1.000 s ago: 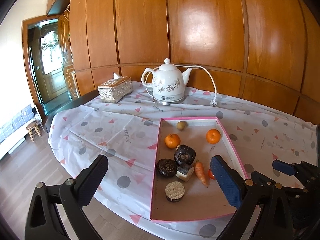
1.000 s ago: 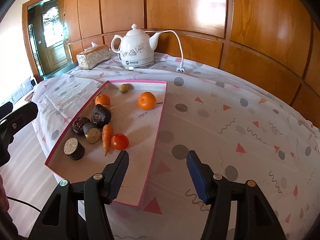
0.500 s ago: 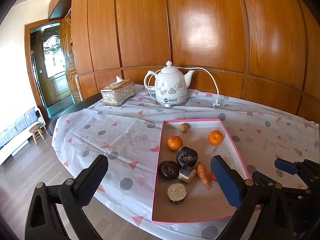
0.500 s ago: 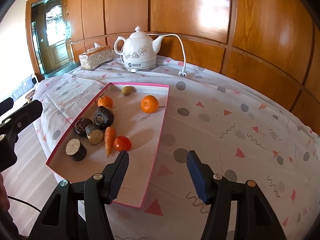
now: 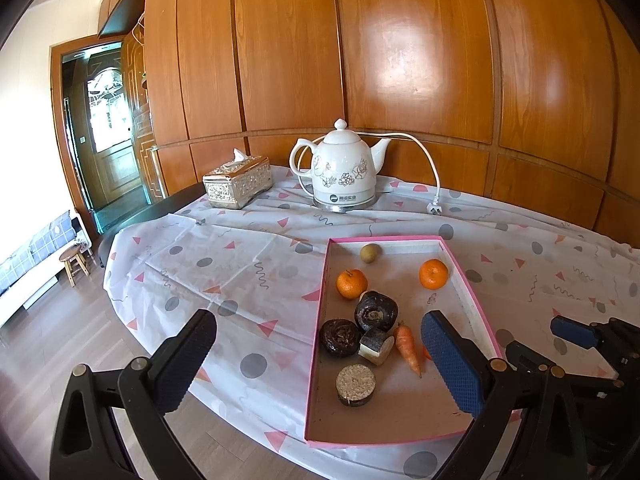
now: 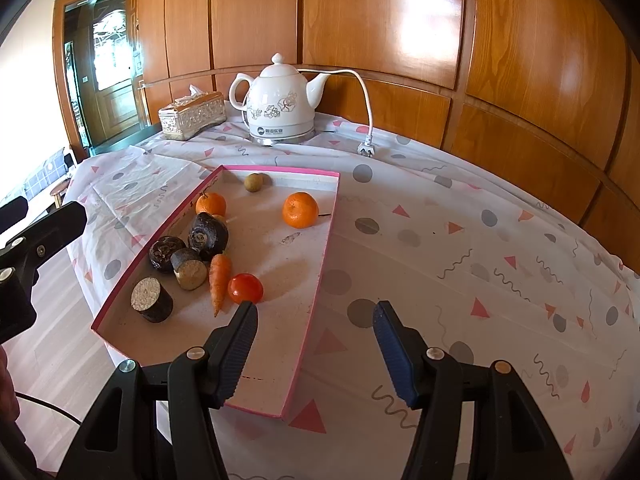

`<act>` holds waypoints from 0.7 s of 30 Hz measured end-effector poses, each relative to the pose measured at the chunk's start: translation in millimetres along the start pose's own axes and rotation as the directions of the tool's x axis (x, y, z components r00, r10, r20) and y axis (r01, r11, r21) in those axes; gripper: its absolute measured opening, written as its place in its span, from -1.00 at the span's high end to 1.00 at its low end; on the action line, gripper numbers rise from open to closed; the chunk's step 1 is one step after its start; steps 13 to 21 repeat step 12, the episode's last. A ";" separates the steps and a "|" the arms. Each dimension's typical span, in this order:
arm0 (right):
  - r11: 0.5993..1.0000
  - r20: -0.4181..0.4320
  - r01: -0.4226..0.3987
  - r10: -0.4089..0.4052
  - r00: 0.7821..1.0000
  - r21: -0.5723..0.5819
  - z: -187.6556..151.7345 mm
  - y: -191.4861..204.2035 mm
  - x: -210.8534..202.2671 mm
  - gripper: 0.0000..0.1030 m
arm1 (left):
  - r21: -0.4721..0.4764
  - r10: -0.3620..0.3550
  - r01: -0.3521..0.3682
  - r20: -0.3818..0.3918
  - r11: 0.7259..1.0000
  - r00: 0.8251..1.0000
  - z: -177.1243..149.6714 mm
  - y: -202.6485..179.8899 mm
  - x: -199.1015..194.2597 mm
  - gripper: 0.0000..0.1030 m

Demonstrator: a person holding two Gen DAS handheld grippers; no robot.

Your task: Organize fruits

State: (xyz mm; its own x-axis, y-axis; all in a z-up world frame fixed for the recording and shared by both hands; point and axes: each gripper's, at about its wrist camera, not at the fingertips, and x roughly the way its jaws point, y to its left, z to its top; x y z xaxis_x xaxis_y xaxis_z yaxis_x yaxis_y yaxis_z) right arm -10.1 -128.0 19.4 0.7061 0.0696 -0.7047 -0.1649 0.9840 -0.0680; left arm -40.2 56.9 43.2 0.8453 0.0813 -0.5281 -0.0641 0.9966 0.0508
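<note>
A pink-rimmed tray (image 5: pixel 320 300) (image 6: pixel 320 272) lies on the table. In it are two oranges (image 5: pixel 351 284) (image 5: pixel 433 274) (image 6: pixel 300 209), a small brown fruit (image 5: pixel 369 253) (image 6: pixel 253 182), a carrot (image 5: pixel 407 349) (image 6: pixel 219 276), a red tomato (image 6: pixel 245 288) and several dark cut root pieces (image 5: pixel 376 310) (image 6: pixel 208 235). My left gripper (image 5: pixel 320 364) is open and empty, above the tray's near left edge. My right gripper (image 6: pixel 316 348) is open and empty over the tray's near right rim.
A white electric kettle (image 5: pixel 343 174) (image 6: pixel 280 106) with a cord and plug (image 5: pixel 435 209) stands at the back. A silver tissue box (image 5: pixel 238 184) (image 6: pixel 192 116) sits to its left. The patterned tablecloth (image 6: pixel 460 240) runs right. Wood-panelled wall behind; floor drops off at left.
Both grippers have pulled back and risen slightly, so the tray looks a little farther. Nothing in the tray has moved. Both grippers stay open.
</note>
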 end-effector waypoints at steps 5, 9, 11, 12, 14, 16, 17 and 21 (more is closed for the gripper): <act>1.000 0.000 0.001 -0.001 1.000 -0.001 -0.3 0.2 0.4 -0.18 | -0.004 -0.003 0.003 -0.006 1.000 1.000 -1.1 1.0 0.6 -0.99; 1.000 -0.002 -0.001 0.001 1.000 -0.001 -1.0 -0.1 1.5 -0.18 | -0.008 -0.007 0.007 -0.009 1.000 1.000 -1.1 1.1 1.9 -0.99; 1.000 -0.005 -0.002 0.002 1.000 -0.001 -1.6 -1.3 2.6 -0.18 | -0.016 -0.007 0.006 -0.013 1.000 1.000 -1.4 1.4 3.0 -0.99; 1.000 -0.006 -0.002 0.002 1.000 0.001 -1.7 -2.4 3.2 -0.18 | -0.019 -0.006 0.005 -0.015 1.000 1.000 -1.5 1.4 3.8 -0.99; 1.000 -0.006 -0.002 0.002 1.000 0.001 -1.7 -2.4 3.2 -0.18 | -0.019 -0.006 0.005 -0.015 1.000 1.000 -1.5 1.4 3.8 -0.99; 1.000 -0.006 -0.002 0.002 1.000 0.001 -1.7 -2.4 3.2 -0.18 | -0.019 -0.006 0.005 -0.015 1.000 1.000 -1.5 1.4 3.8 -0.99; 1.000 -0.006 -0.002 0.002 1.000 0.001 -1.7 -2.4 3.2 -0.18 | -0.019 -0.006 0.005 -0.015 1.000 1.000 -1.5 1.4 3.8 -0.99; 1.000 -0.006 -0.002 0.002 1.000 0.001 -1.7 -2.4 3.2 -0.18 | -0.019 -0.006 0.005 -0.015 1.000 1.000 -1.5 1.4 3.8 -0.99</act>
